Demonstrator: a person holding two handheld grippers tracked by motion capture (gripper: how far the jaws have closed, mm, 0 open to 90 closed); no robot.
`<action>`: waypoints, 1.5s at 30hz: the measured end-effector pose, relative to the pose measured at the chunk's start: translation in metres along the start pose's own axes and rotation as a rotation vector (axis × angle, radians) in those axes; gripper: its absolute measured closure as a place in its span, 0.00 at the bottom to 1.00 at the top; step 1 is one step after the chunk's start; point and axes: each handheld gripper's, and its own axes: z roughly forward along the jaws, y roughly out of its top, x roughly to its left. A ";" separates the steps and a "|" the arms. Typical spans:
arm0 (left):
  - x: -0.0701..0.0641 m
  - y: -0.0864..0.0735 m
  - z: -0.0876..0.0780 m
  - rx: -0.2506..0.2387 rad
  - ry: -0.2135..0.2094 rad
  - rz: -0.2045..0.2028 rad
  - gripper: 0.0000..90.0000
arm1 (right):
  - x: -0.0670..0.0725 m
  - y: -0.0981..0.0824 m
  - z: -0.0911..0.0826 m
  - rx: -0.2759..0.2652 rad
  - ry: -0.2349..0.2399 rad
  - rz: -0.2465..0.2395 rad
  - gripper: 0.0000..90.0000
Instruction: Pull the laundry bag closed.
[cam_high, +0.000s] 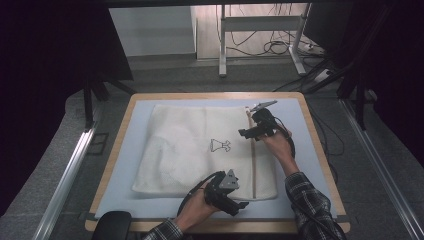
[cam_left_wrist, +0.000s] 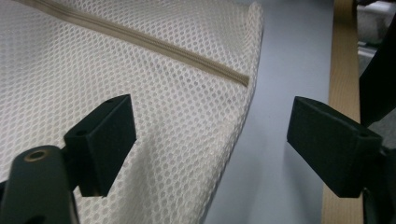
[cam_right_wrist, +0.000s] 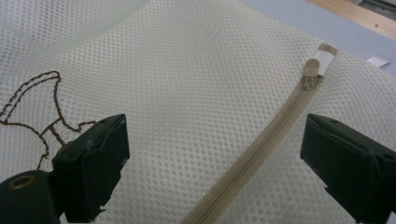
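While the mesh laundry bag (cam_high: 200, 150) lies flat on the blue mat (cam_high: 125, 200) of the table (cam_high: 116, 150), both claws stand open above it and neither one holds anything. The zipper (cam_high: 253, 165) looks closed along its whole length: in the right gripper view the beige zipper (cam_right_wrist: 261, 149) runs shut between the two jaws, and its slider (cam_right_wrist: 312, 74) sits at the far end, ahead of the claw and a little toward its right jaw, just beside the small white tab (cam_right_wrist: 325, 55). So, in my judgement, the zipping is done and the release is what is in hand.

The right claw (cam_high: 248, 134) is wide, with only mesh and zipper under the gap and no pad pressing on them. The embroidered bottle figure (cam_right_wrist: 35, 107) is beside its left jaw.

The left claw (cam_high: 241, 206) is also wide. It is at the near end of the bag, where the zipper end (cam_left_wrist: 240, 78) stops ahead of the claw, near the bag's edge. Its left jaw is over the mesh and its right jaw over the bare mat.

What is left seems small: to draw both claws away from the bag. Whether something is inside the bag, I cannot tell.
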 end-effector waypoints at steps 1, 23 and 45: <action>-0.001 0.000 0.000 0.003 0.001 0.005 0.15 | 0.002 -0.001 0.000 0.005 0.007 0.006 0.07; -0.001 0.000 -0.006 0.014 0.024 0.018 0.06 | 0.021 -0.010 -0.019 -0.007 0.069 -0.003 0.00; 0.015 -0.005 -0.022 0.028 0.063 0.002 0.05 | 0.031 -0.025 -0.049 -0.082 0.084 0.010 0.00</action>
